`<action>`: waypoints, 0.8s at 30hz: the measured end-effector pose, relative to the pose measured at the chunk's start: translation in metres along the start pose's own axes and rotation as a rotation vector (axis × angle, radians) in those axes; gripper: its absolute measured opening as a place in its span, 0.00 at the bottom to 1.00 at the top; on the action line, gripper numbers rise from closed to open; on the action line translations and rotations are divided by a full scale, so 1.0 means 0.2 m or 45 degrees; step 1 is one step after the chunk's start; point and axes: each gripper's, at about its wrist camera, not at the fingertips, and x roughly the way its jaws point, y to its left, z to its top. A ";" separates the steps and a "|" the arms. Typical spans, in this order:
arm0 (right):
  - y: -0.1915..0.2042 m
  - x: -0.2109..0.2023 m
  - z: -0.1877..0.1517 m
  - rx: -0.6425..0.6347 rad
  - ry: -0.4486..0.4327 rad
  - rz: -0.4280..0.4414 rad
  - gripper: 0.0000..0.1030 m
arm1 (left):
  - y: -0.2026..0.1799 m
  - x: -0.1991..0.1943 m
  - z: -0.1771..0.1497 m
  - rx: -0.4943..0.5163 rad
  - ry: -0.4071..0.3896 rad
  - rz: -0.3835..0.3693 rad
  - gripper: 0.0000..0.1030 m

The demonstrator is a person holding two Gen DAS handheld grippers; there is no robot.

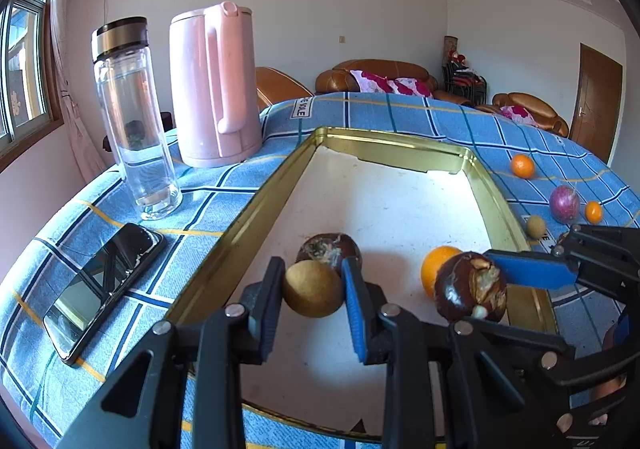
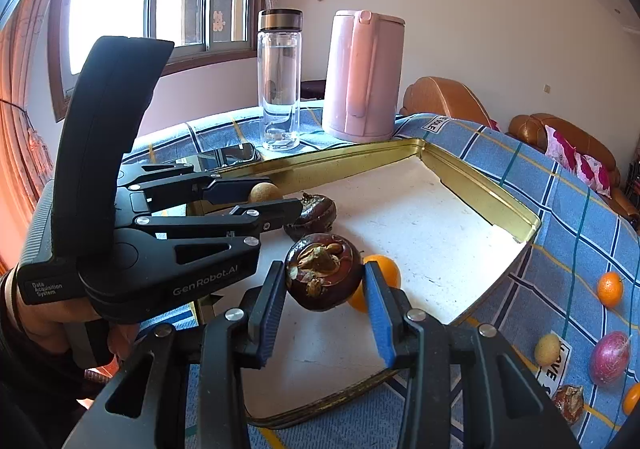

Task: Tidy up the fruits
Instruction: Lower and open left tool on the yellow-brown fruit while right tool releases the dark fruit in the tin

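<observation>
Lying on the tabletop [image 1: 400, 117], mid-frame in the left wrist view: a tray [image 1: 256, 205]. Sitting inside it, near the lower edge: a chestnut [image 1: 330, 249] just behind the longan [image 1: 313, 288] pinched in the left gripper [image 1: 312, 291]. Showing to the right: an orange [image 1: 434, 269] partly behind the second chestnut [image 1: 470, 285] clamped in the right gripper [image 2: 325, 281]. Standing beyond the tray at upper left: a kettle [image 1: 216, 89], with a bottle [image 1: 136, 117] to its left. Lying before the bottle, at left: a phone [image 1: 100, 285]. Resting outside the tray at right: more loose fruits [image 1: 564, 204].
</observation>
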 end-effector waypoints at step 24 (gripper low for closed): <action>0.00 0.06 0.01 0.000 0.080 0.025 0.40 | -0.03 0.05 -0.01 0.050 0.063 -0.003 0.30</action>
